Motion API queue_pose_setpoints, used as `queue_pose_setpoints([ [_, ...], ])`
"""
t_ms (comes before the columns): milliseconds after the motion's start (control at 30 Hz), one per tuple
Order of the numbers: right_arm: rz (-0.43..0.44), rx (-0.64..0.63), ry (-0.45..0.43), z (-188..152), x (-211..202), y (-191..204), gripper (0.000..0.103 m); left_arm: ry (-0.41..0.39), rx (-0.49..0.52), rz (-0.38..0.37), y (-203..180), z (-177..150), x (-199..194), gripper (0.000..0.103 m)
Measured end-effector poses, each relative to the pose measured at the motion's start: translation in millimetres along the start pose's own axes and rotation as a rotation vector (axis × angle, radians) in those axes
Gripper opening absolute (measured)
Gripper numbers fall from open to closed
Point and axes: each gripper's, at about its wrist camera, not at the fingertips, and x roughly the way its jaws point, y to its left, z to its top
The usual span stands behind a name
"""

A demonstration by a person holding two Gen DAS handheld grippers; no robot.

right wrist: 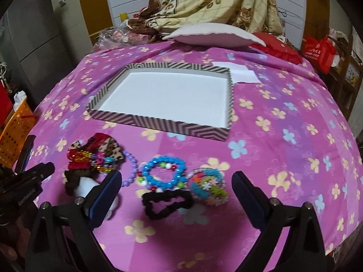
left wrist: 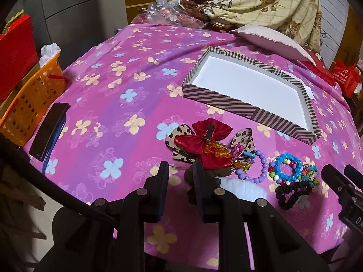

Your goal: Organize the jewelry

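Pink floral cloth (right wrist: 283, 117) covers the table. Shallow rectangular box with striped brown-and-cream walls and white floor (right wrist: 163, 127) sits at 12 o'clock from the right wrist camera, nothing inside it. Jewelry lies in a loose row on the cloth, near side of the box, apart from it. From the right view: blue beaded bracelet with mixed coloured beads (right wrist: 164, 172) dead ahead; black fabric scrunchie (right wrist: 168, 202) touching its near edge; multicoloured woven bead bracelet (right wrist: 207, 184) just beside at 1 o'clock; lilac bead bracelet (right wrist: 130, 170) at 11 o'clock; red satin bow clip (left wrist: 202, 145) lying over a leopard-print bow (left wrist: 244, 139), with an orange crystal bead bracelet (left wrist: 215, 149) on top. White fluffy scrunchie (left wrist: 240, 189) near the left tool. Right gripper (right wrist: 177, 192): jaws spread wide, holding nothing, the scrunchie and 2 bracelets between the fingers as seen by the camera. Left gripper (left wrist: 180, 192): jaws parted narrowly, nothing gripped; brown fuzzy hair tie (left wrist: 208, 178) partly hidden behind its right finger. Orange plastic basket (left wrist: 29, 104) at 9 o'clock in the left view, dark phone-like slab (left wrist: 48, 131) beside it. White paper sheets (right wrist: 240, 73) beyond the box's far right corner.
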Motion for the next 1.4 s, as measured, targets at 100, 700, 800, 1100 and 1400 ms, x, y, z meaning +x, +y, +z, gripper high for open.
queue_pose_setpoints([
  [100, 0.007, -0.009, 0.005, 0.3, -1.1, 5.3, 0.100, 0.000, -0.001, 0.000, -0.1, 0.1, -0.5, 0.043],
  [700, 0.037, -0.017, 0.027, -0.7, 0.6, 13.3, 0.100, 0.008, -0.004, 0.003, -3.7, -0.4, -2.5, 0.043],
  [800, 0.039, -0.019, 0.025, -1.0, 0.4, 14.1, 0.100, 0.015, -0.004, 0.001, -4.2, -1.6, -1.2, 0.043],
  [1100, 0.046, -0.019, 0.028, -0.3, 1.4, 15.9, 0.100, 0.019, -0.004, 0.005, -7.0, -4.2, 0.7, 0.043],
  [1400, 0.050, -0.019, 0.028, 0.8, 2.2, 17.7, 0.100, 0.018, -0.007, 0.002, -5.9, -3.2, 0.8, 0.043],
])
